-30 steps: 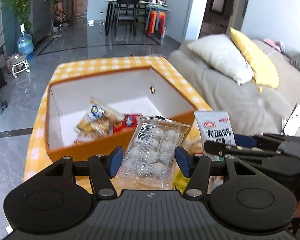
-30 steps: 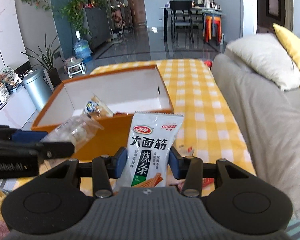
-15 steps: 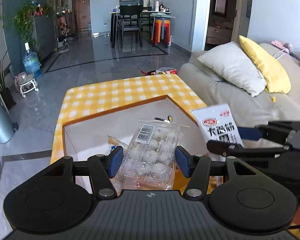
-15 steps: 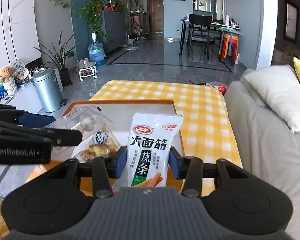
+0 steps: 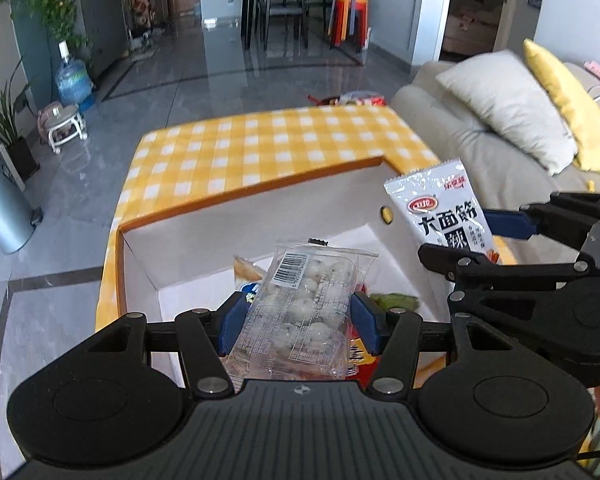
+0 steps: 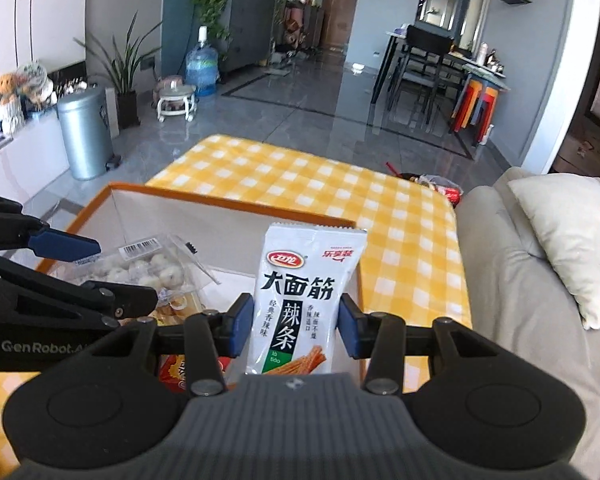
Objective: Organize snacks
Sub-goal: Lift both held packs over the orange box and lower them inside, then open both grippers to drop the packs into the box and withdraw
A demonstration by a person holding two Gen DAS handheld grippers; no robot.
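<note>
My left gripper (image 5: 298, 320) is shut on a clear packet of white balls (image 5: 304, 304) and holds it over the orange box (image 5: 260, 196) with white inside walls. My right gripper (image 6: 296, 324) is shut on a white spicy-strip packet (image 6: 300, 292) and holds it over the box's right side (image 6: 228, 200). Each gripper shows in the other view: the right one with its packet (image 5: 444, 216) at the right of the left wrist view, the left one with its clear packet (image 6: 148, 268) at the left of the right wrist view. Several snack packets (image 5: 248, 272) lie in the box.
The box stands on a table with a yellow checked cloth (image 5: 268, 148). A grey sofa (image 5: 480, 152) with white and yellow pillows runs along the right. A metal bin (image 6: 86, 136) and a water bottle (image 6: 200, 70) stand on the floor at the left.
Both grippers have moved forward and up with their packets, from in front of the box's near wall to above its inside. Both stay shut on their packets.
</note>
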